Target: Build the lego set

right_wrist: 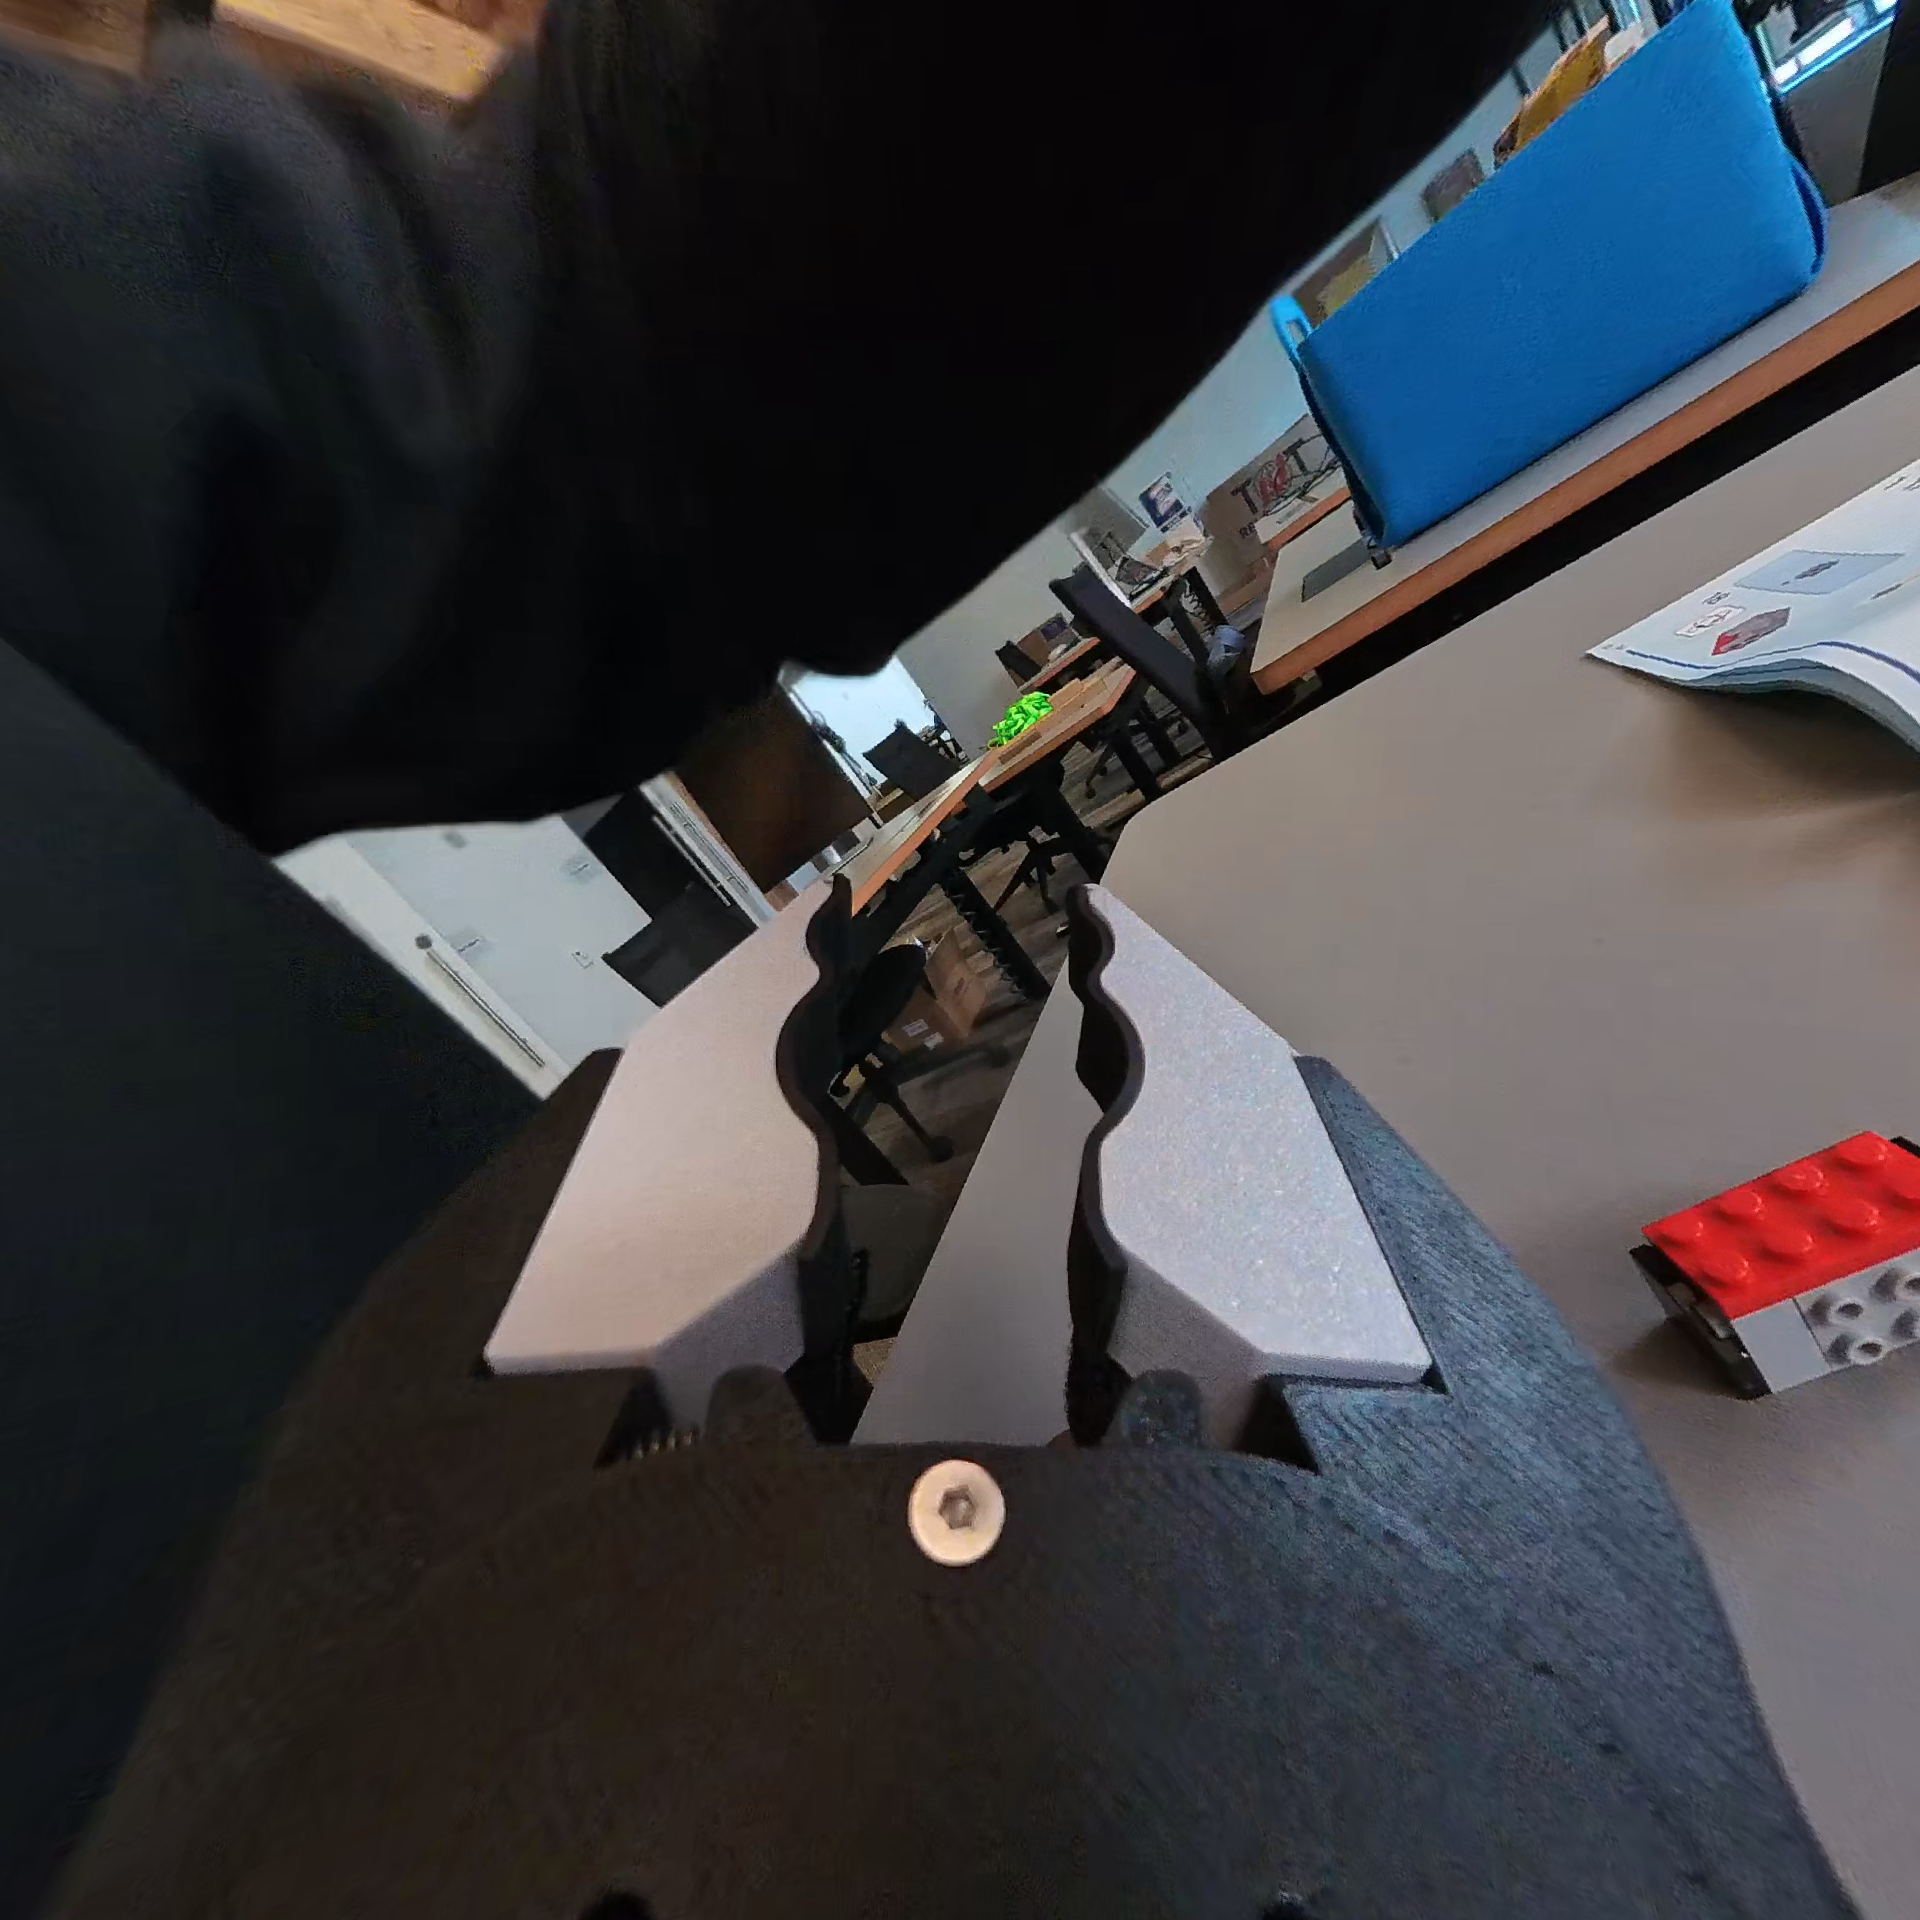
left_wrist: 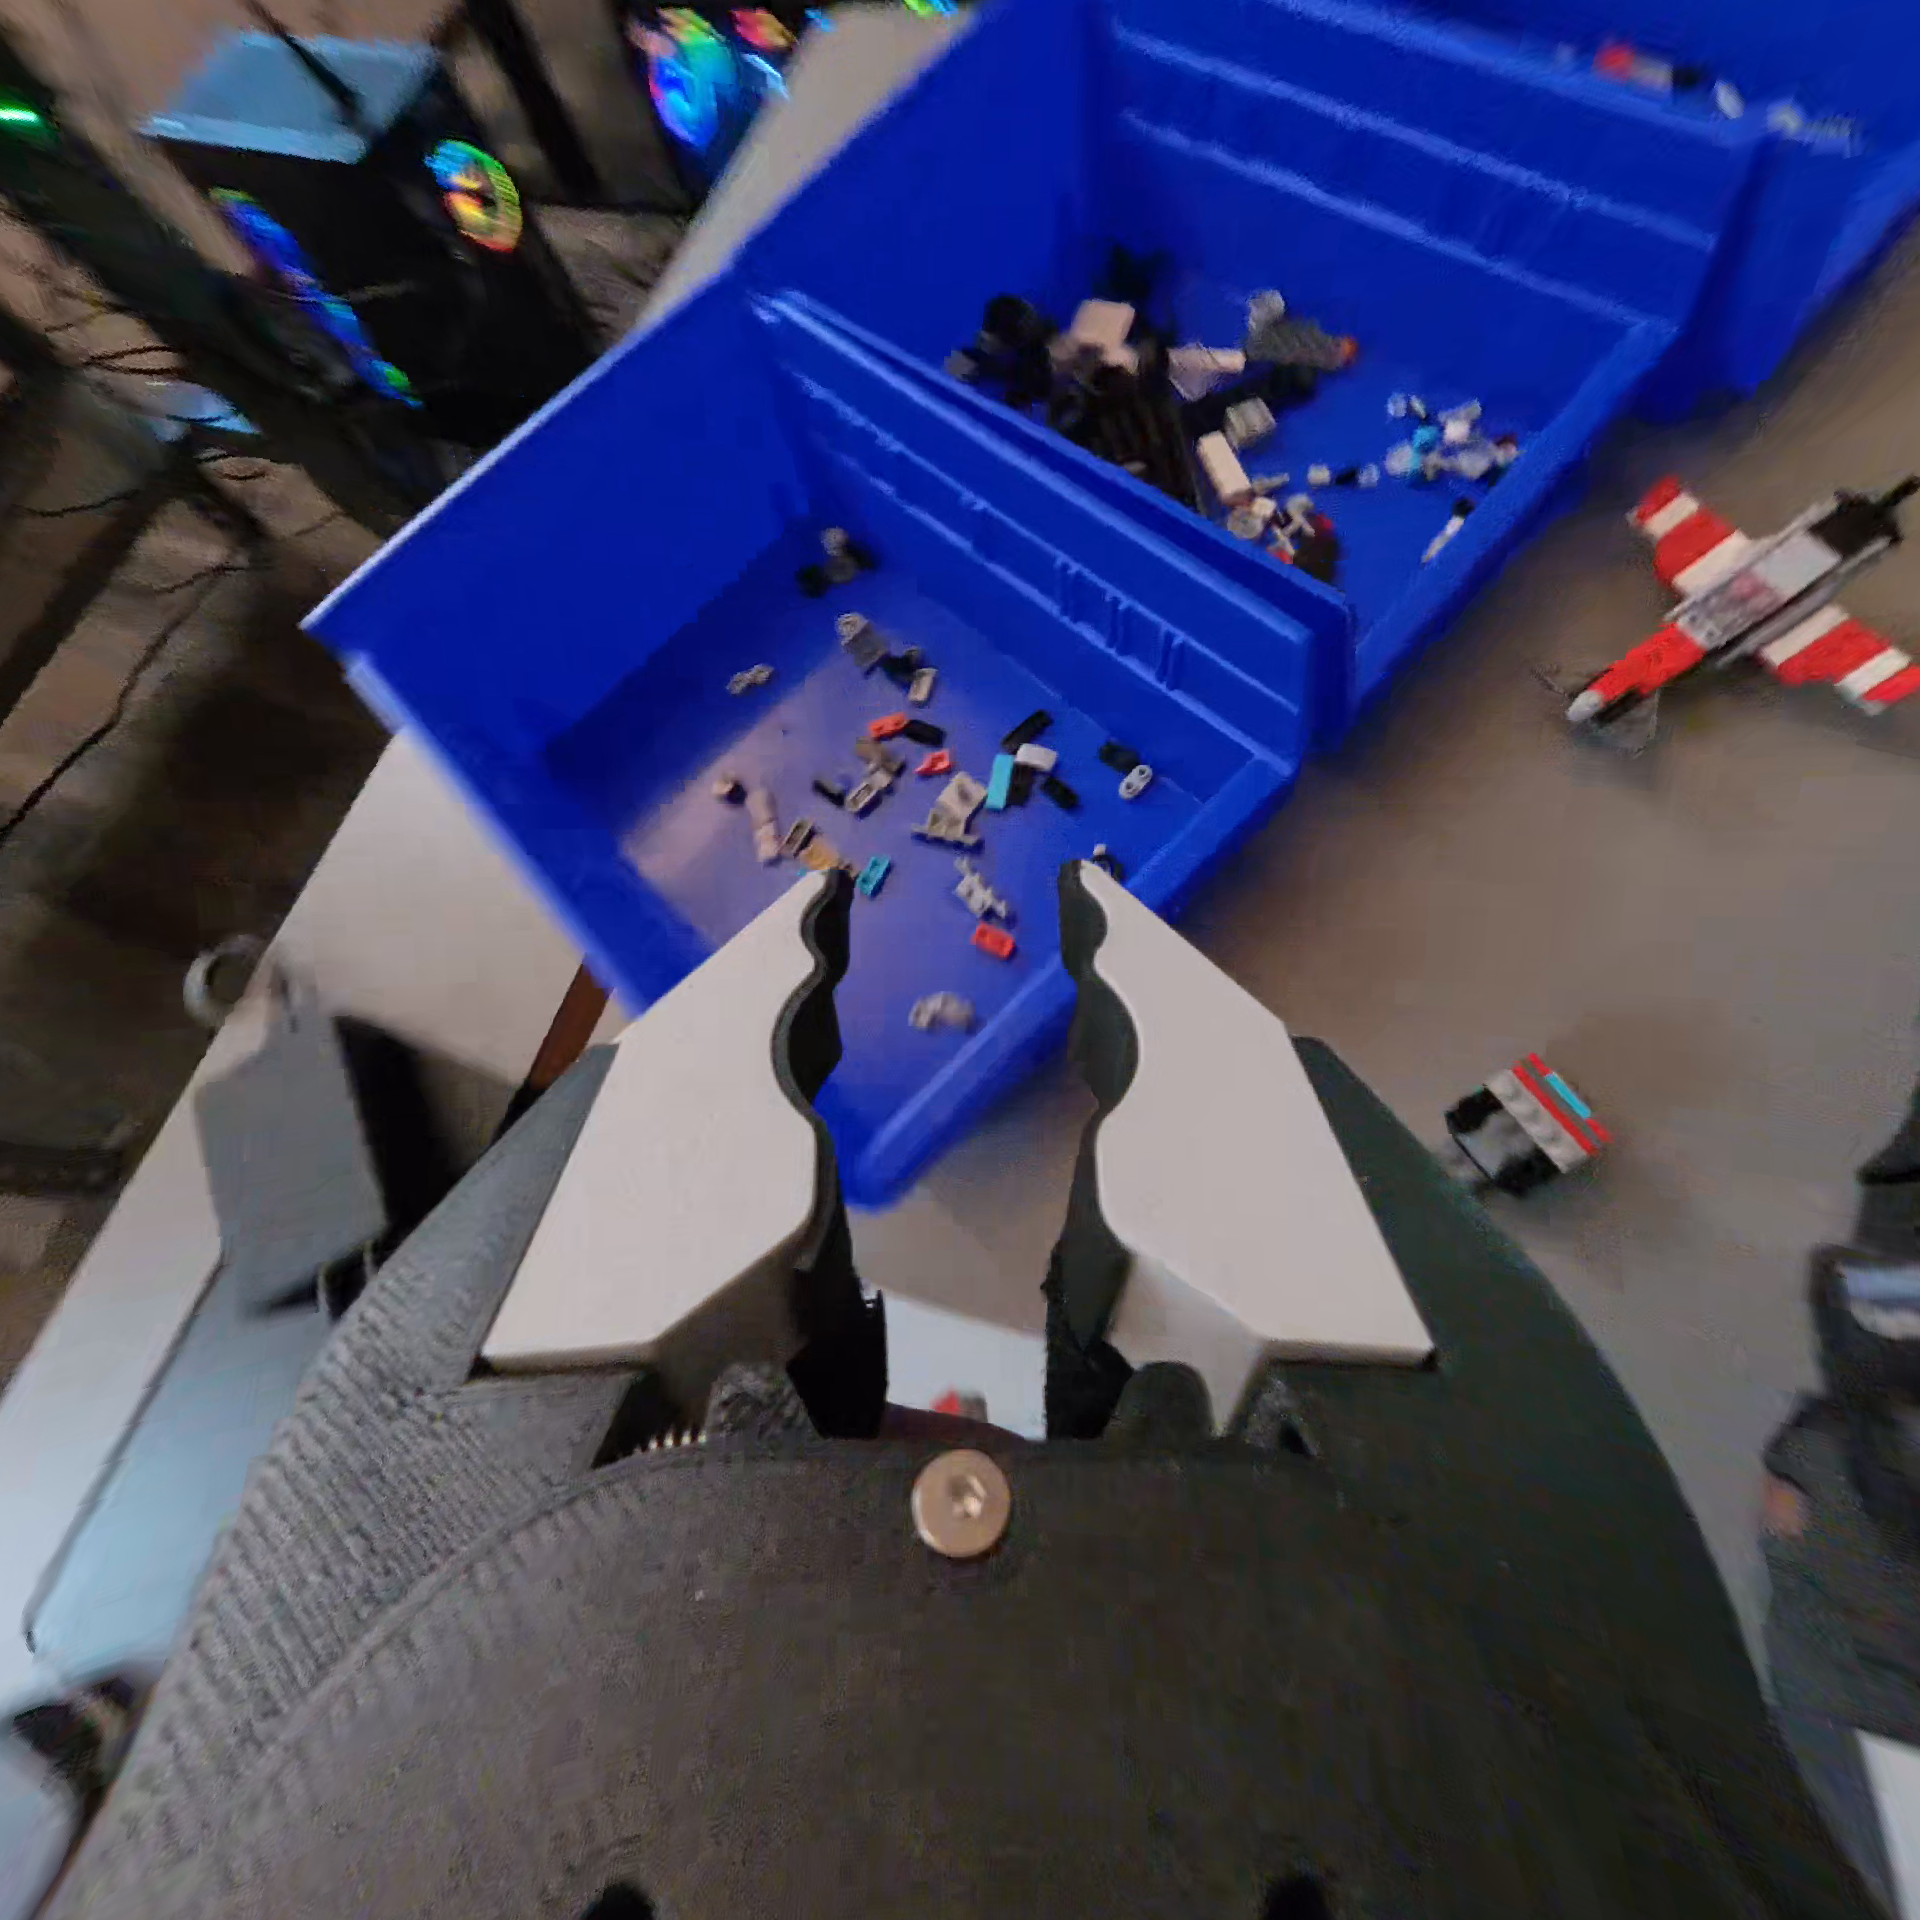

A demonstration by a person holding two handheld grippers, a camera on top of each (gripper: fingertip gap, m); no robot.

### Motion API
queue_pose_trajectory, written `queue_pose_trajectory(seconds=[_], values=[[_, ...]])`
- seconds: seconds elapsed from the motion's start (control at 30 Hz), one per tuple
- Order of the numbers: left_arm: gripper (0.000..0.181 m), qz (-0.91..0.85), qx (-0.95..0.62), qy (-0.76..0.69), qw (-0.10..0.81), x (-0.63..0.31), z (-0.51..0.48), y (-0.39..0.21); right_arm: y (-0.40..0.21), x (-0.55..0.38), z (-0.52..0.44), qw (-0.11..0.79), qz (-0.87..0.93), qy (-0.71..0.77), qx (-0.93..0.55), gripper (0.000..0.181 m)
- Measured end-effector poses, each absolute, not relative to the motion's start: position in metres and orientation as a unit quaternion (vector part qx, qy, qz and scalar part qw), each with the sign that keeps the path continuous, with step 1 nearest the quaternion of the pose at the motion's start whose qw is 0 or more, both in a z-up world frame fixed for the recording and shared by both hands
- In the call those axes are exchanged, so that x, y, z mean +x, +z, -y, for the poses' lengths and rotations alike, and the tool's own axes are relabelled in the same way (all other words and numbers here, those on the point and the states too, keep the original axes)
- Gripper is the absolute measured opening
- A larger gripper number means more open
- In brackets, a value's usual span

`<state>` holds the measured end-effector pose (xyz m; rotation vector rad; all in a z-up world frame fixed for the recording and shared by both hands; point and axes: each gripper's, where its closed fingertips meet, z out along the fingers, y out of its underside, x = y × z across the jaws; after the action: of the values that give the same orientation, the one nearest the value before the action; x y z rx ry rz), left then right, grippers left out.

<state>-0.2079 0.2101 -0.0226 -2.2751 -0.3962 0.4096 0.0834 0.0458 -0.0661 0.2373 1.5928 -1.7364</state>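
My left gripper (left_wrist: 954, 878) is open and empty. It hovers over the near blue bin (left_wrist: 582, 665), which holds several small loose lego pieces (left_wrist: 935, 790). A second blue bin (left_wrist: 1382, 208) behind it holds more pieces, mostly black and white. A red and white lego plane (left_wrist: 1756, 603) lies on the table to the right. A small black, grey and red lego block (left_wrist: 1525, 1127) lies nearer. My right gripper (right_wrist: 954, 904) is open and empty at the table's edge. A red-topped grey lego assembly (right_wrist: 1803, 1252) sits on the table to its right.
An open instruction booklet (right_wrist: 1797, 613) lies on the grey table (right_wrist: 1455, 935) at the far right. A person's dark sleeve (right_wrist: 416, 364) fills the upper left of the right wrist view. A third blue bin (left_wrist: 1829, 208) stands at the back right. Desks and chairs stand beyond. My right fingertips sit around 35 cm from my left ones.
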Motion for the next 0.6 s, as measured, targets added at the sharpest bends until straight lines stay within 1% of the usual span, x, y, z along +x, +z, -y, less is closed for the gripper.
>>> queue_pose_trajectory(seconds=[0.13,0.33,0.47,0.5,0.6], values=[[0.039,0.102,-0.933,0.142,0.315,-0.25,-0.266,-0.057,-0.066,0.084,-0.046,0.379,-0.623,-0.678,0.092,0.041],[0.038,0.16,-0.955,0.07,0.24,-0.298,-0.307,-0.116,-0.066,0.083,-0.046,0.384,-0.621,-0.677,0.094,0.041],[0.036,0.223,-0.964,0.024,0.141,-0.3,-0.287,-0.147,-0.066,0.083,-0.047,0.388,-0.619,-0.676,0.095,0.041],[0.031,0.21,-0.97,0.013,0.123,-0.293,-0.28,-0.149,-0.066,0.083,-0.047,0.39,-0.618,-0.676,0.095,0.041],[0.021,0.112,-0.991,0.068,0.036,-0.29,-0.245,-0.15,-0.066,0.082,-0.046,0.391,-0.619,-0.674,0.096,0.041]])
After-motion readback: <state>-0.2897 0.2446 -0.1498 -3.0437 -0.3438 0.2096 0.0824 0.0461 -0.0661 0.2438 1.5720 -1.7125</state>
